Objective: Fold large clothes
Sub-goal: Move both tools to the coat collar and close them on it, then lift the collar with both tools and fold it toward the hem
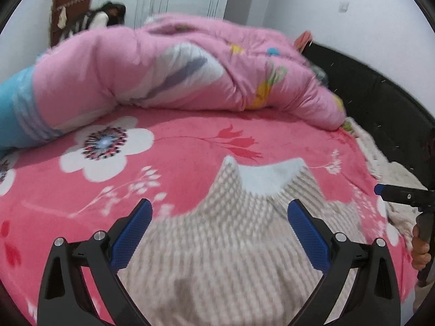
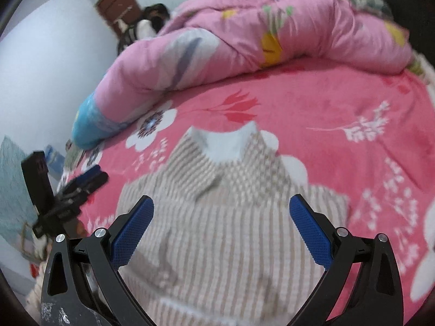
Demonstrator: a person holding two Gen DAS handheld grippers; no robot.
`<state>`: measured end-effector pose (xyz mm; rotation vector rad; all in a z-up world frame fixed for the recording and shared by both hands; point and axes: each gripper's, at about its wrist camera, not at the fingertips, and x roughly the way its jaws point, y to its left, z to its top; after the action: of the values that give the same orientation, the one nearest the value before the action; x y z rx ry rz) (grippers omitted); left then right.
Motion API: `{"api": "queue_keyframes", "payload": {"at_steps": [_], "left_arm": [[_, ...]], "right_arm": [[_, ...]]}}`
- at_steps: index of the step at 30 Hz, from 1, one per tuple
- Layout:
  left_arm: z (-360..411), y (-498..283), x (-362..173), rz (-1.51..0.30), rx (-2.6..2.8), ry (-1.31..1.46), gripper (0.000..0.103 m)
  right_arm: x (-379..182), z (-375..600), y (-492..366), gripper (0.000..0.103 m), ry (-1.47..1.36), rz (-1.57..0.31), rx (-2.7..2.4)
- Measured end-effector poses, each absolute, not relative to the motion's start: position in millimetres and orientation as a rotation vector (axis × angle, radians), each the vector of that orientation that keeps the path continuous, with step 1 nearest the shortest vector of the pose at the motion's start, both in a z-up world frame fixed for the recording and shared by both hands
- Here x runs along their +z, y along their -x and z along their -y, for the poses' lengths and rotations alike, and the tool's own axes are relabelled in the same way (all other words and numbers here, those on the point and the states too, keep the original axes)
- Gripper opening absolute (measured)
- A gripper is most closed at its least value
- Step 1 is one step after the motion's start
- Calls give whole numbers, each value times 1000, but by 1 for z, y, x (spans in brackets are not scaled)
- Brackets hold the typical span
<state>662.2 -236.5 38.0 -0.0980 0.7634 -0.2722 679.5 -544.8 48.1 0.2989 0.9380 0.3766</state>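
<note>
A beige and white striped knit sweater [image 1: 217, 233] with a pale blue collar lies folded on the pink floral bedspread [image 1: 176, 149], collar pointing away from me. My left gripper [image 1: 220, 212] hovers above its near part, open, nothing between the blue pads. In the right wrist view the same sweater [image 2: 223, 217] fills the lower middle, and my right gripper [image 2: 221, 209] is open over it, holding nothing. The right gripper also shows at the right edge of the left wrist view [image 1: 399, 198], in a hand. The left gripper [image 2: 81, 184] shows at the left of the right wrist view.
A bunched pink quilt [image 1: 176, 62] with a blue end lies across the far side of the bed. A black headboard [image 1: 380, 87] curves along the right. A dark door [image 1: 70, 2] and white walls stand beyond. Boxes and clutter [image 2: 54, 157] sit left of the bed.
</note>
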Motion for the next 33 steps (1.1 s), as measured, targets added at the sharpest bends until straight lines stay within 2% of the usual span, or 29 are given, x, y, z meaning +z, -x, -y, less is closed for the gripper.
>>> {"api": "queue_keyframes", "payload": {"at_steps": [3,6,9,10,11,12,14,16,17,20,27,30,33], "left_arm": [[257,-728,15,-867,-276,117,97],[267,-771,-9,-959,-346,191,93],[271,-797,-29,-1008,-309,201,82],[273,-799,-33,-1015,-301,194,74],[276,-804,-39,-1031,-290,182,60],[277,-805,-43,-1043,-287,175,53],[279,-806,-46,-1050,-299,167,30],[285,-798,-39,-1031,-323,134,21],[286,-796,-36,-1018,-328,118,17],[290,-777,-15,-971,-370,78,12],[277,-691,40,-844,-497,-12,10],[275,-639,43,-812,-548,-101,10],[275,-597,24,-813,-569,-168,10]], "right_arm": [[32,543,-733,95,-328,-980,380],[11,539,-772,89,-349,-1026,384],[-9,536,-798,81,-357,-1069,377],[-14,535,-803,75,-355,-1081,372],[-21,535,-808,69,-354,-1099,365],[-24,535,-810,64,-352,-1107,366],[-27,534,-810,32,-341,-1124,370],[-22,533,-804,16,-338,-1113,394],[-14,532,-796,13,-320,-1093,406],[8,528,-769,9,-257,-1041,446],[46,524,-686,9,-126,-959,510],[42,515,-641,9,-17,-940,507],[17,504,-604,9,116,-959,474]]}}
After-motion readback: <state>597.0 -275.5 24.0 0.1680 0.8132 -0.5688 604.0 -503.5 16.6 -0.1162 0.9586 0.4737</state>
